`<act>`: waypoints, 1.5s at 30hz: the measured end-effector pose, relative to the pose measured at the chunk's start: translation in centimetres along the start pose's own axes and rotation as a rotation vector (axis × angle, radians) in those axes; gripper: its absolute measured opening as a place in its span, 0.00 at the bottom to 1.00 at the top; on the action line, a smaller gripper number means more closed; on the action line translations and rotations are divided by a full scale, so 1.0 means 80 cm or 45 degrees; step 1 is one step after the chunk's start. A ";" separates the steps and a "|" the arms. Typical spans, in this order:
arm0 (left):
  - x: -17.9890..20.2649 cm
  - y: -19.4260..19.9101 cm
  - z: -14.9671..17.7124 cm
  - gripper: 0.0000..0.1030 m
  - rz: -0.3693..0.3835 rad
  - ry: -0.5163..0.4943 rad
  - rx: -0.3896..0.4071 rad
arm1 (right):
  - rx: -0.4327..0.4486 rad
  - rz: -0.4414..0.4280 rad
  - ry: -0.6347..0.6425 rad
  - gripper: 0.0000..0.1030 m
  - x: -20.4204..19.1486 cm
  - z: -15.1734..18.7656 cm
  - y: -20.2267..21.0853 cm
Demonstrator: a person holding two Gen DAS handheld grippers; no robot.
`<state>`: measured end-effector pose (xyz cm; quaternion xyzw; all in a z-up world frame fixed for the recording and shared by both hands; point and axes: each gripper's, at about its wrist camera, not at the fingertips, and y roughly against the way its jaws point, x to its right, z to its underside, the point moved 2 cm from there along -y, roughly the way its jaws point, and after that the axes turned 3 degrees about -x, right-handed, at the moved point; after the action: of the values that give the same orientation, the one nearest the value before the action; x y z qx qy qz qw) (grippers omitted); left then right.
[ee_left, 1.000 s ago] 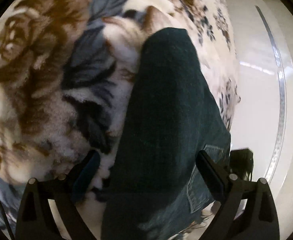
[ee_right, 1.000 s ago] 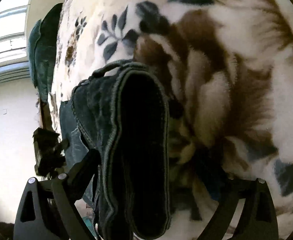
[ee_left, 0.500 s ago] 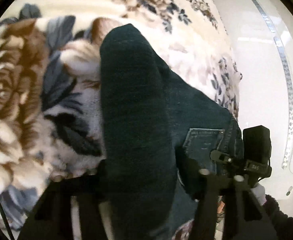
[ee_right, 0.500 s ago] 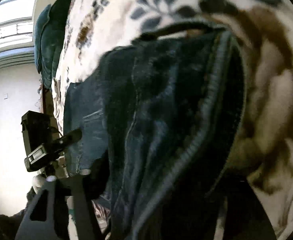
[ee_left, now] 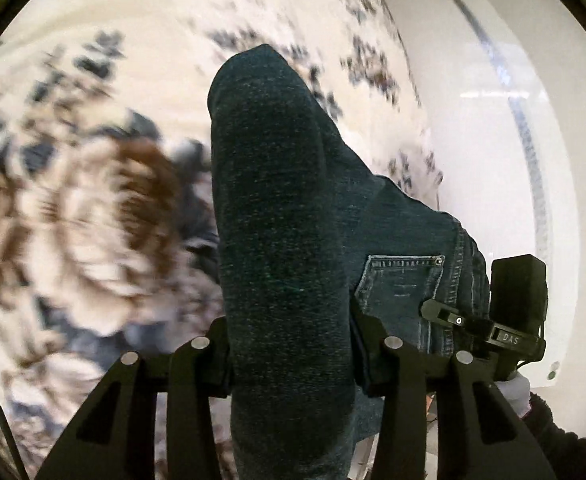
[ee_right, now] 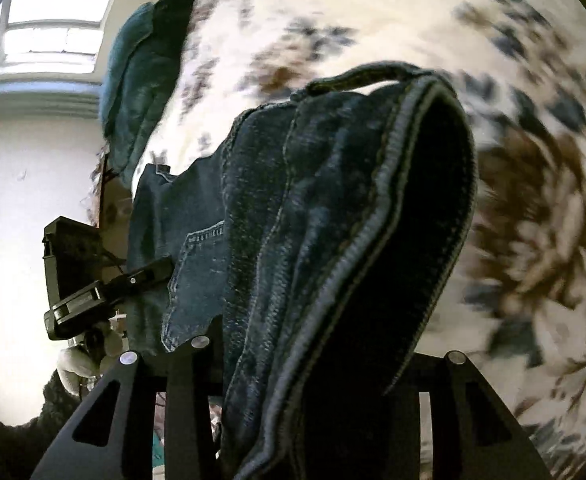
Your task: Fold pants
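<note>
Dark blue denim pants (ee_left: 289, 240), doubled into a thick, rounded fold and lifted clear of the blanket (ee_left: 85, 208); fold crest toward 12 o'clock in the left wrist view, body of the garment running down to 6 o'clock between the fingers. Back pocket (ee_left: 401, 284) with pale stitching and a rivet at 4 o'clock, flat against the seat panel. Weave coarse, flecked with lighter thread.

Left gripper (ee_left: 289, 352): black fingers pinching the folded leg from both sides, jaws having just been closing on the cloth, denim bulging above and below the grip. Pointed steeply downward over the bed.

Right gripper (ee_right: 305, 364): likewise clamped on the pants (ee_right: 333, 240), jaws having just been closing, fabric filling the gap. Thick ribbed hem or waistband edge (ee_right: 377, 248) curving from 1 o'clock to 6 o'clock, dark interior of the cloth exposed beside it; belt loop arching over the top at 12 o'clock. Right finger largely hidden behind the denim.

Opposite tool visible in each view: right gripper at 4 o'clock in the left wrist view, left gripper (ee_right: 93, 284) at 9 o'clock in the right wrist view, held by a hand in a pale glove (ee_right: 77, 364) with a dark fuzzy sleeve (ee_left: 561, 432).

Blanket plush, cream with brown and slate-blue florals, blurred. Teal cushion (ee_right: 141, 80) at 11 o'clock, window (ee_right: 53, 20) beyond; white glossy wall (ee_left: 493, 120) at 2 o'clock.
</note>
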<state>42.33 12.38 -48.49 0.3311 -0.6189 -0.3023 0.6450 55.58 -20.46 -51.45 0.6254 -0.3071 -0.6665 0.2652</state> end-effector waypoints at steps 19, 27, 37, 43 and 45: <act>-0.429 0.474 -0.231 0.39 -0.189 0.039 0.323 | 0.028 -0.232 0.175 0.42 -0.574 -0.137 -0.403; -0.621 0.492 -0.318 0.39 -0.183 0.114 0.350 | -0.062 -0.255 0.195 0.42 -0.661 -0.251 -0.622; -0.767 0.437 -0.339 0.39 0.125 0.361 0.343 | -0.197 -0.193 0.136 0.42 -0.645 -0.314 -0.757; -0.737 0.428 -0.305 0.39 0.258 0.341 0.329 | -0.213 -0.226 0.115 0.42 -0.627 -0.287 -0.718; -0.734 0.420 -0.306 0.40 0.201 0.299 0.312 | -0.218 -0.220 0.088 0.42 -0.613 -0.283 -0.715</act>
<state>63.12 80.77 -57.07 0.3905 -0.5956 -0.1324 0.6894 83.68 52.36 -61.60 0.6473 -0.1846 -0.6886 0.2696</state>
